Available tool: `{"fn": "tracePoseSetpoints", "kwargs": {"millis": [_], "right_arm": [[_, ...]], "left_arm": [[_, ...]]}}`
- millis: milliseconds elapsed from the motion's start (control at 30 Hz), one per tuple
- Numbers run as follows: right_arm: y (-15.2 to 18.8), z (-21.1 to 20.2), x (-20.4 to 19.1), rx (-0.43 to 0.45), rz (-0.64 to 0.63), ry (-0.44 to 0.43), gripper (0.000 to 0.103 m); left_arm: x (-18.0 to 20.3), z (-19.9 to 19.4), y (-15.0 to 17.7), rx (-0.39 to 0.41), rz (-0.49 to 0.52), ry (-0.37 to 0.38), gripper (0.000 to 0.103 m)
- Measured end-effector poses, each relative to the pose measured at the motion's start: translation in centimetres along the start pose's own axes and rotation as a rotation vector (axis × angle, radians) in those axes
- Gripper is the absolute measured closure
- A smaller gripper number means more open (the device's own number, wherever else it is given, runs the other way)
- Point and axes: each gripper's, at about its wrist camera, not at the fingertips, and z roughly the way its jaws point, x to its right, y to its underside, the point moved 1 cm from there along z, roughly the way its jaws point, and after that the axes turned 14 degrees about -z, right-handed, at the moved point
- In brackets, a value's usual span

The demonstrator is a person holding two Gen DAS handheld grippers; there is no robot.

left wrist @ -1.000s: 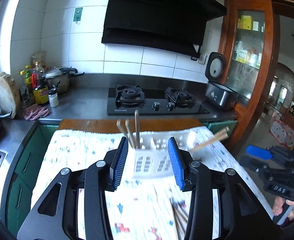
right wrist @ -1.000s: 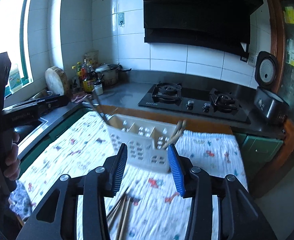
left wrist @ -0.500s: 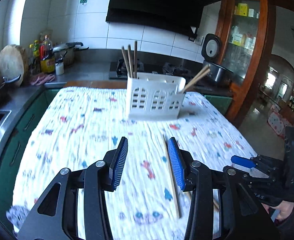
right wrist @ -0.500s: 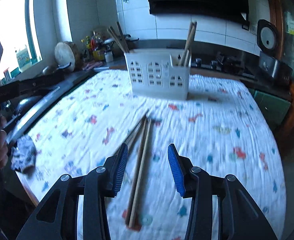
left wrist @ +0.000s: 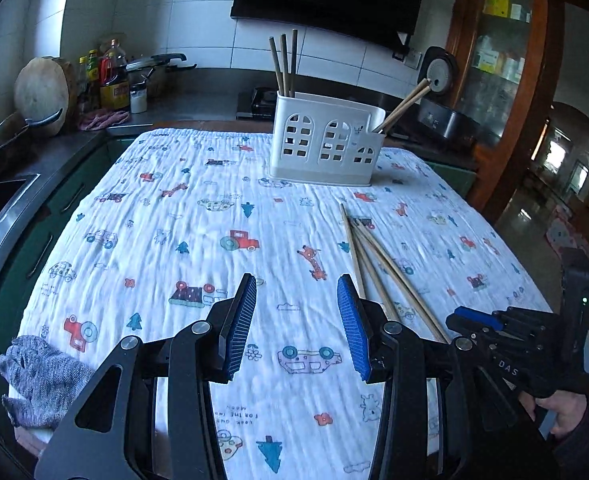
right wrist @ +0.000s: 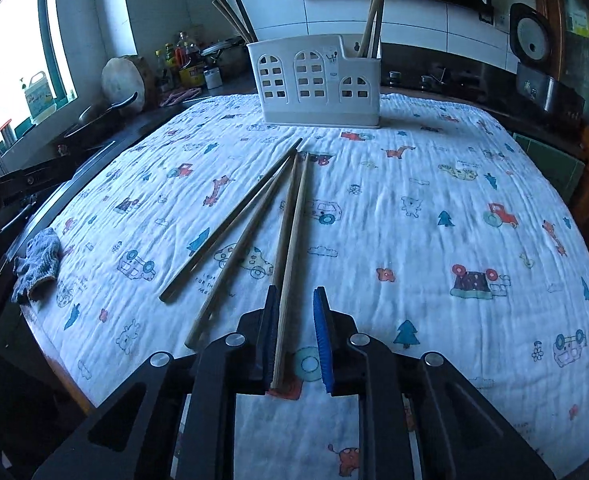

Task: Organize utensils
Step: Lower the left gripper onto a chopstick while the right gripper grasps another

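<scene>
A white utensil holder stands at the far end of the patterned tablecloth, with several chopsticks upright in it. Several loose wooden chopsticks lie on the cloth. My left gripper is open and empty above the cloth, left of the loose chopsticks. My right gripper is low over the cloth, its jaws partly closed around the near ends of two chopsticks; a gap remains at the right pad. The right gripper also shows in the left wrist view.
A grey glove lies at the cloth's near left corner. Bottles, a chopping board and a pan stand on the left counter. A rice cooker sits at the right.
Both grippers have pulled back from the holder and dropped low. The right gripper has moved over two chopsticks' near ends and its jaws have narrowed around them.
</scene>
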Motion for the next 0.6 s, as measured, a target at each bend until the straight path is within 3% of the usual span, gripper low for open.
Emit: {"fn": "tracePoseSetpoints", "kwargs": {"millis": [600], "right_arm": [[0.6, 1.2, -0.7, -0.031, -0.004, -0.009, 0.093]], "left_arm": [[-0.1, 1.1, 1.4, -0.051, -0.015, 0.010, 0.060]]}}
